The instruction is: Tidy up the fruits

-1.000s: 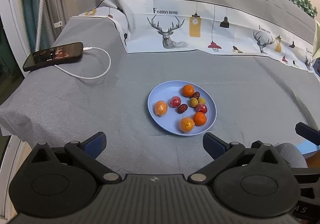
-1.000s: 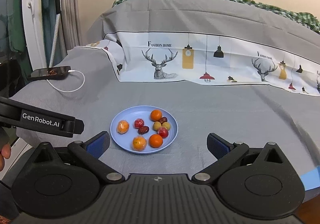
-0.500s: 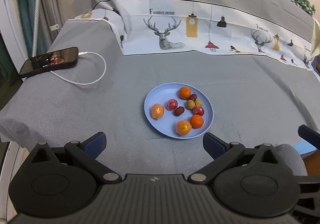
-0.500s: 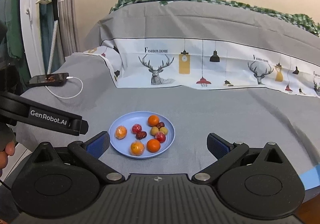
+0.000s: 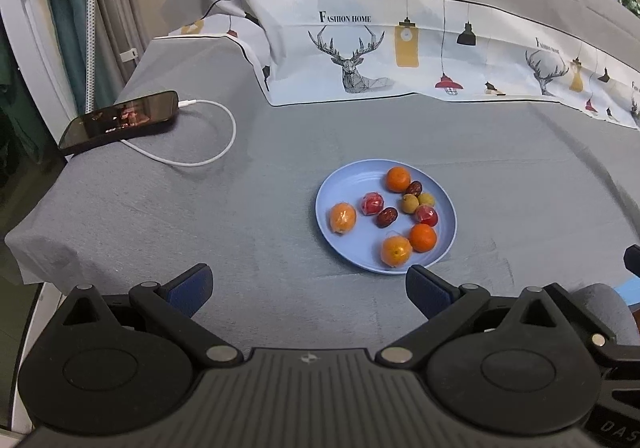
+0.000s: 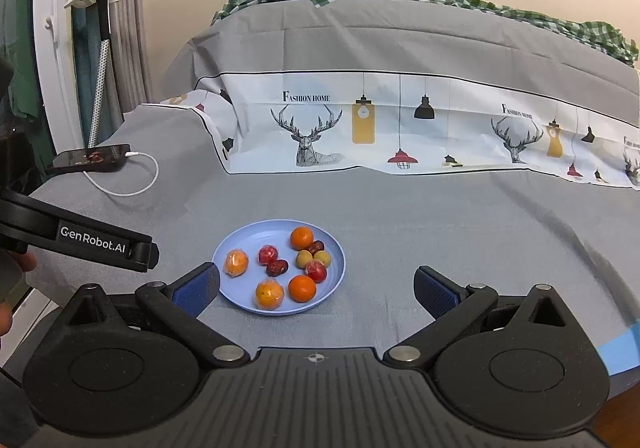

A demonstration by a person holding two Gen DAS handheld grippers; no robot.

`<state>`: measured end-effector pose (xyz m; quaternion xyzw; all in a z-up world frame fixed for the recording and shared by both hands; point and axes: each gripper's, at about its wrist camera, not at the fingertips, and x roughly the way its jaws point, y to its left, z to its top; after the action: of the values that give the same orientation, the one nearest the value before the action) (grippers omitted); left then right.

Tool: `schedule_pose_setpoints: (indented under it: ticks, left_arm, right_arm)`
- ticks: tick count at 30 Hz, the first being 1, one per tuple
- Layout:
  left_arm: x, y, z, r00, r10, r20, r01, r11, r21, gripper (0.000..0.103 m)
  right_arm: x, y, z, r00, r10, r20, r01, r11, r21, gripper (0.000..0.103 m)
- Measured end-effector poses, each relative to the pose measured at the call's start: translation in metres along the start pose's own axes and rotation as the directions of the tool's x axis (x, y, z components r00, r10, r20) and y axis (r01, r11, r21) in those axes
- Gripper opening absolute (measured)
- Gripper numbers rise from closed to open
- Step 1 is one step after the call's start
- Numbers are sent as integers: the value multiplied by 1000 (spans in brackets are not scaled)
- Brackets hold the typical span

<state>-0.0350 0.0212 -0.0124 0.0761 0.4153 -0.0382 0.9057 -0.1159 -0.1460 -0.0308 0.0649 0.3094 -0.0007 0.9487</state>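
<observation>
Round pale-blue plastic plate sitting on grey cloth-covered table, holding all fruit: 2 bare oranges, 2 plastic-wrapped oranges, 2 wrapped red fruits, 2 dark-red dates, 2 small yellow-brown round fruits.
Left gripper: jaws standing wide apart, holding nothing, hovering near plate's front-left edge.
Right gripper: jaws also spread wide, empty, plate lying just ahead btwn fingertips.
Black smartphone w/ white charging cable lying at table's far-left corner, well apart from plate.
Deer-print white cloth draping behind.
</observation>
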Motion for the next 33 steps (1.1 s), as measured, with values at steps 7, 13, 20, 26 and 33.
schedule_pose_setpoints:
  ticks: [7,13,20,26,33]
  left_arm:
    - [0,-2,-1,1000,6,-1,-6,1000,15,103]
    - [1,-2,-1,1000,5,-8,-4,1000,18,103]
    - [1,-3,-2,1000,7,-5,-7,1000,28,103]
    - [0,-4,-1,1000,10,-7,-9,1000,26,103]
    - [2,-6,1,1000,18,-12,-17,999,34,103]
  right_arm:
    - [0,0,-1,1000,-2,0,2,1000,1,102]
    - [0,0,-1,1000,-3,2,3,1000,-2,102]
    - [0,0,-1,1000,-2,3,2,1000,-2,102]
    - [-1,1,0,1000,-2,4,2,1000,-10,102]
    - [0,-1,0,1000,5,4,-5,1000,-14,102]
